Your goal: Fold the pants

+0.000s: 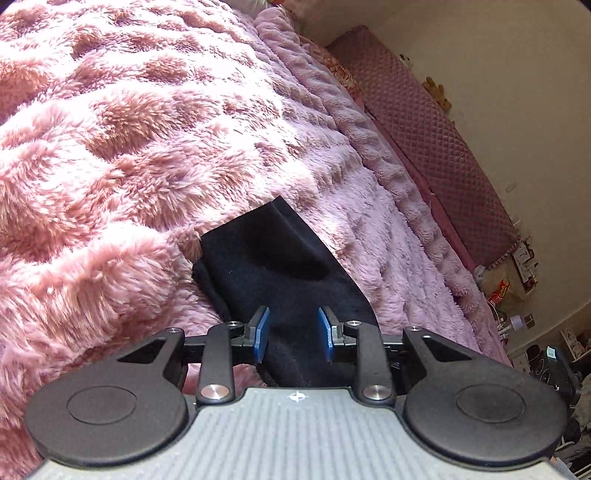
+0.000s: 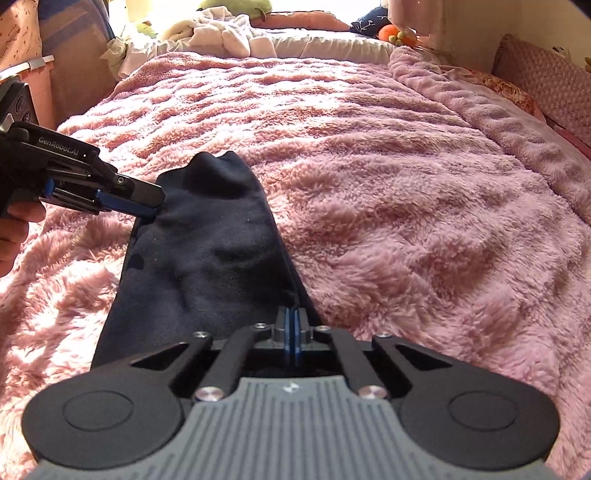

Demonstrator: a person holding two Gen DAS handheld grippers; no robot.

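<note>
Dark navy pants (image 2: 207, 254) lie in a long narrow strip on a fluffy pink blanket (image 2: 388, 184); they also show in the left wrist view (image 1: 280, 273). My left gripper (image 1: 293, 334) is open, its blue pads on either side of the cloth at the pants' left edge. It also shows from the side in the right wrist view (image 2: 149, 205), touching that edge. My right gripper (image 2: 294, 334) is shut on the near right edge of the pants.
A quilted pink headboard (image 1: 436, 122) runs along the wall to the right. White bedding (image 2: 236, 35) and cushions lie at the bed's far end. A pink bin (image 2: 37, 85) stands at far left. Clutter (image 1: 517, 295) sits by the bed.
</note>
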